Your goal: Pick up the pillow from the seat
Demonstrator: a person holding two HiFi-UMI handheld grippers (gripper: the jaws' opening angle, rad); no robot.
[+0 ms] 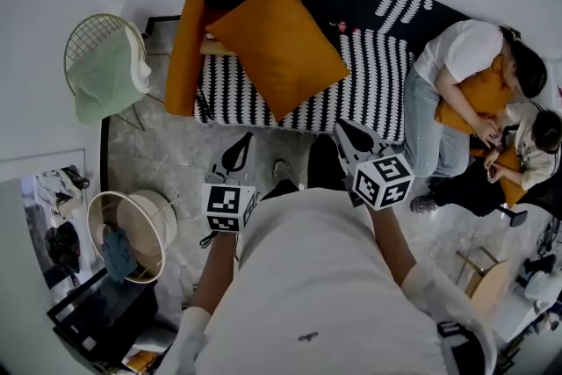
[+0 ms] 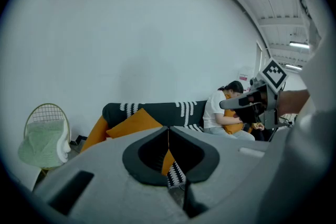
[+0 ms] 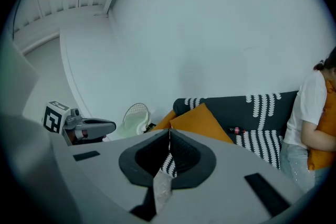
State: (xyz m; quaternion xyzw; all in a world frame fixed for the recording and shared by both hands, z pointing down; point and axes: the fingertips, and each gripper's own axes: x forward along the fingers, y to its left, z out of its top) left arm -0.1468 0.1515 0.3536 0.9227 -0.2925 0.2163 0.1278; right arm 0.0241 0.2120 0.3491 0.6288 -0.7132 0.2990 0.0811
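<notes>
A large orange square pillow (image 1: 279, 45) lies tilted on the black-and-white striped sofa seat (image 1: 369, 97), leaning toward the backrest. It also shows in the left gripper view as the orange pillow (image 2: 134, 122) and in the right gripper view as the orange pillow (image 3: 202, 122). My left gripper (image 1: 239, 152) hangs over the floor just in front of the sofa, jaws shut and empty. My right gripper (image 1: 349, 139) is beside it at the sofa's front edge, also shut with nothing in it. Both are short of the pillow.
A second orange cushion (image 1: 183, 53) stands against the sofa's left arm. A person (image 1: 450, 92) sits at the sofa's right end hugging an orange cushion, another person beside them. A wire chair with green cloth (image 1: 104, 70) is at left, a round basket (image 1: 132, 234) below it.
</notes>
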